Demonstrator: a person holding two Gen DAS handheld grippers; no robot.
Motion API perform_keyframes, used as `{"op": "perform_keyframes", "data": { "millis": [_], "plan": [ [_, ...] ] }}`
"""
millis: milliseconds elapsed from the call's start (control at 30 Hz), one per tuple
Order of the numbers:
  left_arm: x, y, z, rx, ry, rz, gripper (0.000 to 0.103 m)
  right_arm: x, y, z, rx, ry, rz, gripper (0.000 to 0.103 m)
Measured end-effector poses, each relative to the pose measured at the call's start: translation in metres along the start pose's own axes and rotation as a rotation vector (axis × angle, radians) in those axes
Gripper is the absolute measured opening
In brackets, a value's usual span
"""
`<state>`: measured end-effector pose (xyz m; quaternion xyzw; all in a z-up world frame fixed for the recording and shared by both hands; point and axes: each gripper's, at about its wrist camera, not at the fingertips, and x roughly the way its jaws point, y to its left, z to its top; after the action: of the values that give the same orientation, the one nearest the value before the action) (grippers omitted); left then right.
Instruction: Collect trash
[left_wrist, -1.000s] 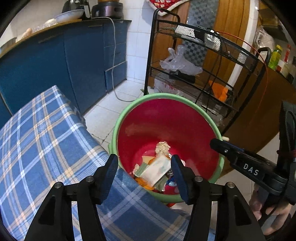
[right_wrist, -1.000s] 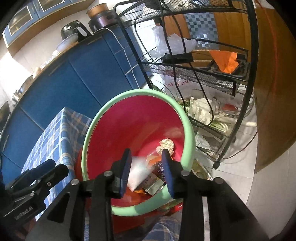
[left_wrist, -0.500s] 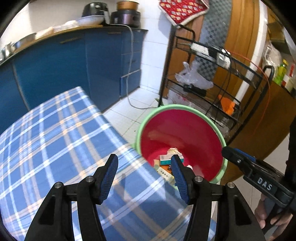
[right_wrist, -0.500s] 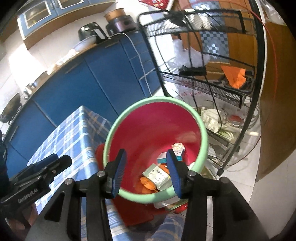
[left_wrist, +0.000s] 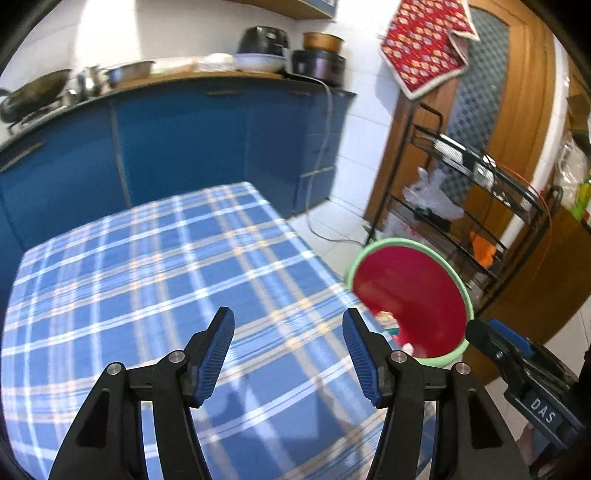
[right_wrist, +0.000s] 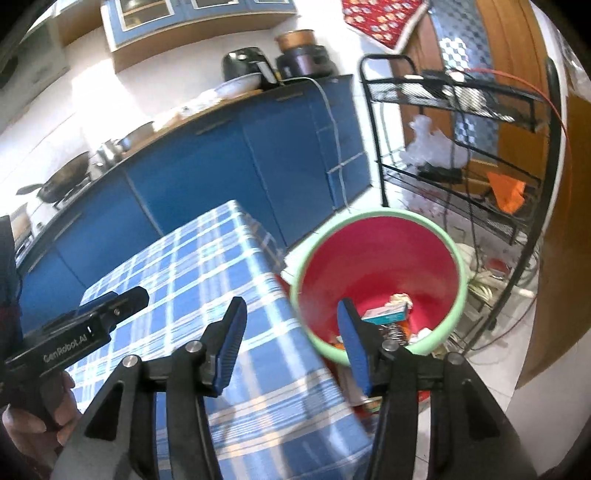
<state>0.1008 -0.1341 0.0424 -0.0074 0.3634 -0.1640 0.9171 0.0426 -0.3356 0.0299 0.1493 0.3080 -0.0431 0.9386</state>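
A red bin with a pale green rim (left_wrist: 408, 295) (right_wrist: 380, 269) stands on the floor at the table's right edge. Trash (right_wrist: 388, 315) lies at its bottom: a teal and white carton, crumpled paper and wrappers. My left gripper (left_wrist: 288, 350) hangs over the blue plaid tablecloth (left_wrist: 147, 280), its jaws opening with nothing between them. My right gripper (right_wrist: 291, 341) is above the table's edge beside the bin, jaws also opening and empty. Each gripper shows at the edge of the other's view: the right one (left_wrist: 517, 373), the left one (right_wrist: 81, 332).
Blue kitchen cabinets (left_wrist: 184, 140) with pots and appliances on the counter run behind the table. A black wire rack (right_wrist: 461, 155) with bags and an orange cloth stands behind the bin, next to a wooden door (left_wrist: 517, 129). A white cable hangs down the cabinets.
Both grippers have pulled back and up from above the bin to over the table. A wrapper that was between the right jaws now lies in the bin, and the right jaws have widened.
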Motion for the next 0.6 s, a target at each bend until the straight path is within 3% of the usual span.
{"op": "perform_keyframes", "data": {
  "millis": [333, 500, 600],
  "plan": [
    [-0.057, 0.035, -0.018, -0.049, -0.078, 0.102, 0.072, -0.022, 0.049, -0.014, -0.084, -0.014, 0.065, 0.066],
    [-0.081, 0.043, -0.026, -0.064, -0.112, 0.135, 0.076, -0.033, 0.062, -0.022, -0.113, -0.022, 0.072, 0.069],
    [-0.092, 0.049, -0.030, -0.086, -0.125, 0.146, 0.076, -0.038, 0.067, -0.027, -0.124, -0.025, 0.066, 0.075]
  ]
}}
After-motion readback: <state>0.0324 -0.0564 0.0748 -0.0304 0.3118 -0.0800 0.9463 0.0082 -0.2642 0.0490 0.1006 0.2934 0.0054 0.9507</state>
